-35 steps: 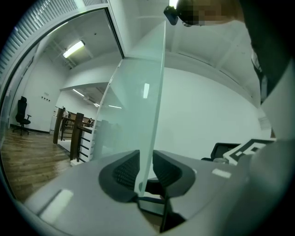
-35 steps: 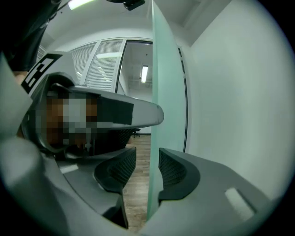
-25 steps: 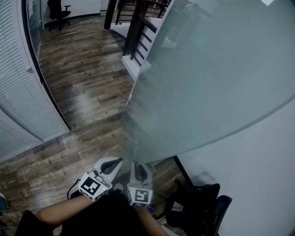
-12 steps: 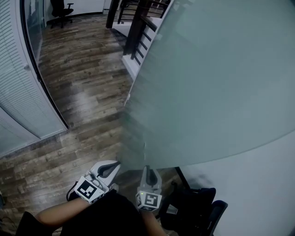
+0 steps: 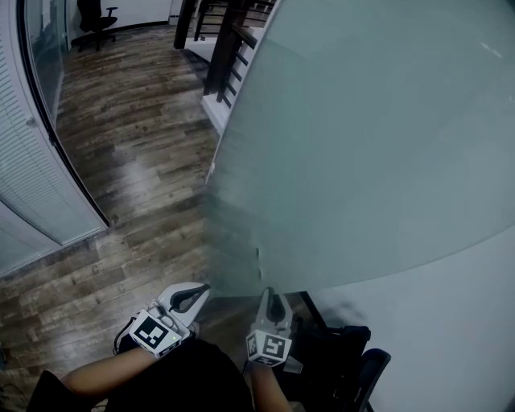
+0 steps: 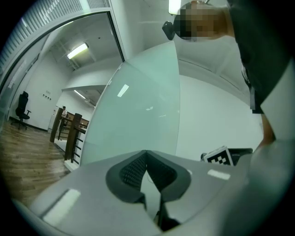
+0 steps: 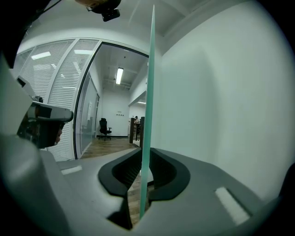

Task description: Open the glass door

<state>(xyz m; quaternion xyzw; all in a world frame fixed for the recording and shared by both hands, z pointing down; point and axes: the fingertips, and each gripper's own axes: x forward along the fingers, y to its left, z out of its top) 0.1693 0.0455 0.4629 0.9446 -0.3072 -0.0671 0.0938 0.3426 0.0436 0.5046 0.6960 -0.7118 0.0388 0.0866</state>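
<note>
The frosted glass door (image 5: 362,145) fills the upper right of the head view, its free edge running down toward my grippers. My right gripper (image 5: 269,293) reaches up to that edge. In the right gripper view the thin green edge of the door (image 7: 150,69) stands upright between the jaws of the right gripper (image 7: 145,156), which have just been closing and now press on the pane from both sides. My left gripper (image 5: 201,290) hangs to the left of the door, apart from it. Its jaws meet with nothing between them (image 6: 146,154), and the door (image 6: 138,106) lies ahead.
A black chair (image 5: 346,354) stands low at the right against the white wall (image 5: 451,322). Glass partitions with blinds (image 5: 32,185) line the left. A dark stair railing (image 5: 225,56) and an office chair (image 5: 92,20) stand farther off on the wooden floor (image 5: 137,161).
My right gripper has moved right, away from the left one, and has come onto the door's edge. The left gripper has shifted only slightly.
</note>
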